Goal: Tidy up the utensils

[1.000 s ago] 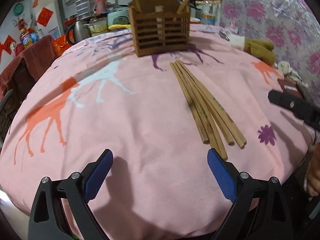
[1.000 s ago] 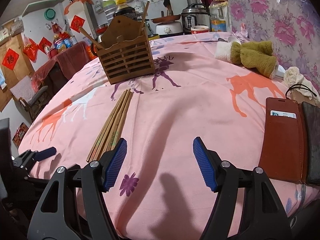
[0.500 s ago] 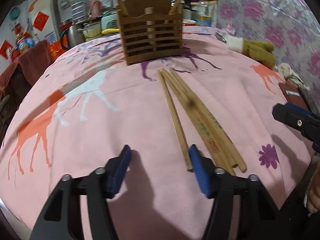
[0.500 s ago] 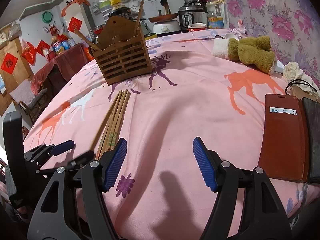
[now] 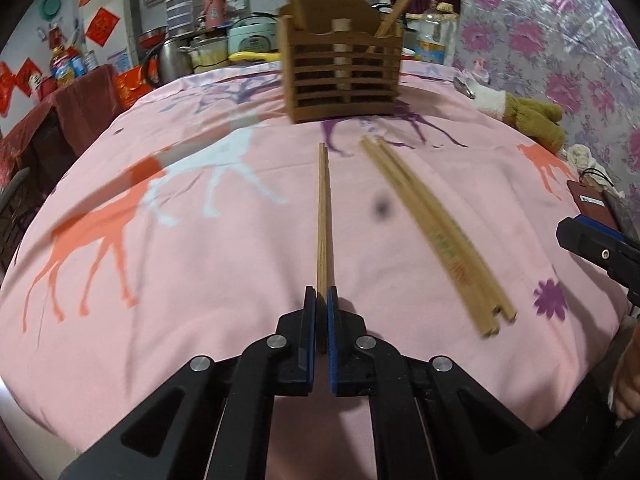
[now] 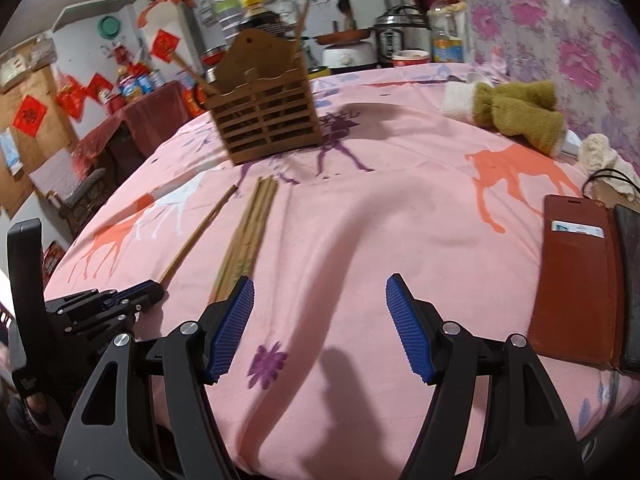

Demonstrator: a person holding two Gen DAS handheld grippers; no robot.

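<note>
Between the left gripper's (image 5: 321,300) pressed-together pads, 1 chopstick (image 5: 322,216) is pinched at its near end, so this light, stiff, slick stick may swing or slip; a hold nearer mid-length looks steadier. Beside it the bundle (image 5: 432,228) lies on the cloth (image 5: 160,264), the right gripper (image 6: 320,312) spread and empty. Beyond, the holder (image 5: 342,76) stands unobstructed.

The left gripper (image 5: 321,300), wide apart a second ago, has just been closing its jaws and now pinches one chopstick (image 5: 323,216) at its near end. That chopstick now lies apart from the remaining chopsticks (image 5: 432,232), no longer bundled with them.
</note>
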